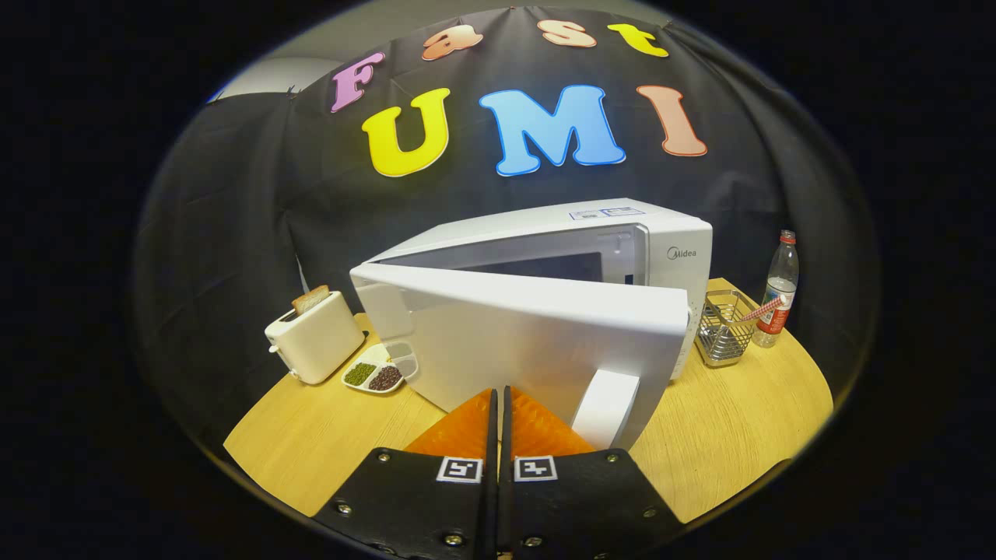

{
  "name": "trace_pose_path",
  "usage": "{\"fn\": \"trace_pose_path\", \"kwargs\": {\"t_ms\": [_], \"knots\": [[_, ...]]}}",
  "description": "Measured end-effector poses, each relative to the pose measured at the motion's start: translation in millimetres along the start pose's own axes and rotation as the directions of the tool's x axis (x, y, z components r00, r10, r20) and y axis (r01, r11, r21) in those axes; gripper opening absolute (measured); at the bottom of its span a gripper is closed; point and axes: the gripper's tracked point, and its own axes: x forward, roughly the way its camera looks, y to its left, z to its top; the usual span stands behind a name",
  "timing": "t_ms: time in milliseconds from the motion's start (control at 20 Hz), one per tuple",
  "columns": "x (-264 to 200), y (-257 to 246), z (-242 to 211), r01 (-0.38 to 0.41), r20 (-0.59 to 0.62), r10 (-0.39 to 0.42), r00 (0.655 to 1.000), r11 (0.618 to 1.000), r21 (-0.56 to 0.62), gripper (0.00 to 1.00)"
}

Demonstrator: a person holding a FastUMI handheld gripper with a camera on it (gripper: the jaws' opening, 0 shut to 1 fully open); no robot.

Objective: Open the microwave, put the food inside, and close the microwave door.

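The microwave (591,257) stands on the wooden table (739,435), straight ahead of your gripper (498,397). Its door (513,342) is swung partly open toward you, hinged at the left, with the handle (607,408) at its lower right edge. The dark opening of the oven shows above the door's top edge. Your gripper is clenched: the two fingers lie pressed together with nothing between them, their tips right at the door's outer face, just left of the handle. To the left of the microwave you see a divided dish (377,369) holding green and dark beans, and beyond it a toaster (315,336) with a slice of bread (310,299) standing in its slot. To the right stand a wire basket (724,330) and a plastic bottle (778,292).
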Motion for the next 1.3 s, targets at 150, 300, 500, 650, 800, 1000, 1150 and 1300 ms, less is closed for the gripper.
{"fn": "trace_pose_path", "kwargs": {"t_ms": [150,300,500,650,800,1000,1150,1300], "knots": [[10.9,-10.7,7.6,0.013,0.009,-0.013,1.000,1.000,0.006,0.01],[22.2,-20.8,11.3,0.028,0.009,-0.028,1.000,1.000,0.012,0.01],[36.5,-30.2,16.1,0.035,0.007,-0.035,0.999,0.999,0.016,0.01],[47.1,-37.9,20.4,0.042,0.006,-0.042,0.999,0.999,0.015,0.01],[56.1,-46.2,27.2,0.052,0.012,-0.053,0.999,0.998,0.022,0.01],[66.5,-58.4,35.8,0.065,0.020,-0.066,0.998,0.998,0.027,0.01],[73.7,-62.1,41.5,0.062,0.034,-0.063,0.997,0.997,0.046,0.01],[77.8,-71.0,47.4,0.082,0.051,-0.085,0.995,0.994,0.069,0.01]]}}
